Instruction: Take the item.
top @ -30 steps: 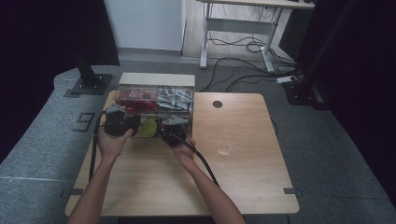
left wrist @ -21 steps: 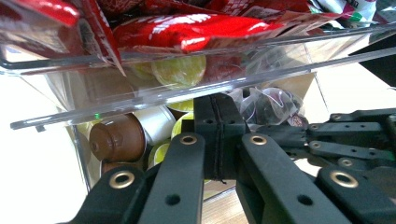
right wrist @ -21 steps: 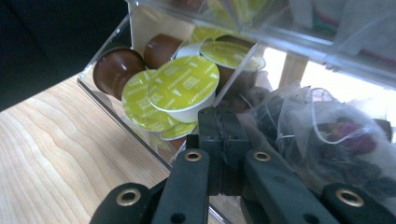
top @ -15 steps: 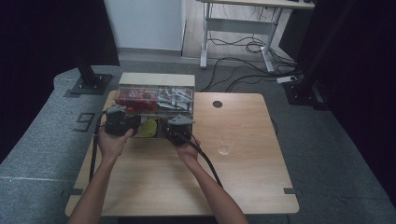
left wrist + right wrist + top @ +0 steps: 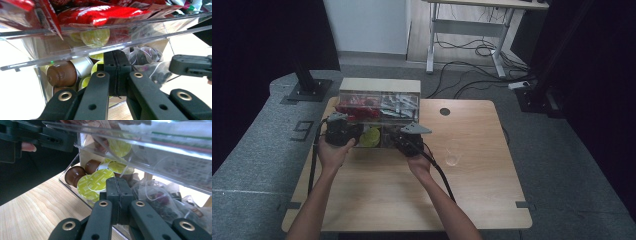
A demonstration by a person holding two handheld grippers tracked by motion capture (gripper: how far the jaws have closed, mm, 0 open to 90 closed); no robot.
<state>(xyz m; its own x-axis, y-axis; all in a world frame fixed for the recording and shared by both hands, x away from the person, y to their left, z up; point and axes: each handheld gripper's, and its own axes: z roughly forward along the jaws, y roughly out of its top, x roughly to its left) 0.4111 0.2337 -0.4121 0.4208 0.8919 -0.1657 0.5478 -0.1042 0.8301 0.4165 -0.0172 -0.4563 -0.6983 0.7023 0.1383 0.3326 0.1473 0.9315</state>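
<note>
Both jaws shut, empty; pulled-out drawer (image 5: 377, 137) of coffee pods (image 5: 96, 181) lies just beyond right gripper (image 5: 404, 142), left gripper (image 5: 338, 131) alongside.

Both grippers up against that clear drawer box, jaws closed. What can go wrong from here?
1. The left gripper and right gripper are both shut, so neither has a hold on the clear lower drawer; a push may just skid the box across the table.
2. The coffee capsules lie loose at the drawer's open front and could spill out.
3. The right gripper's cable trails near the clear glass and could topple it.
</note>
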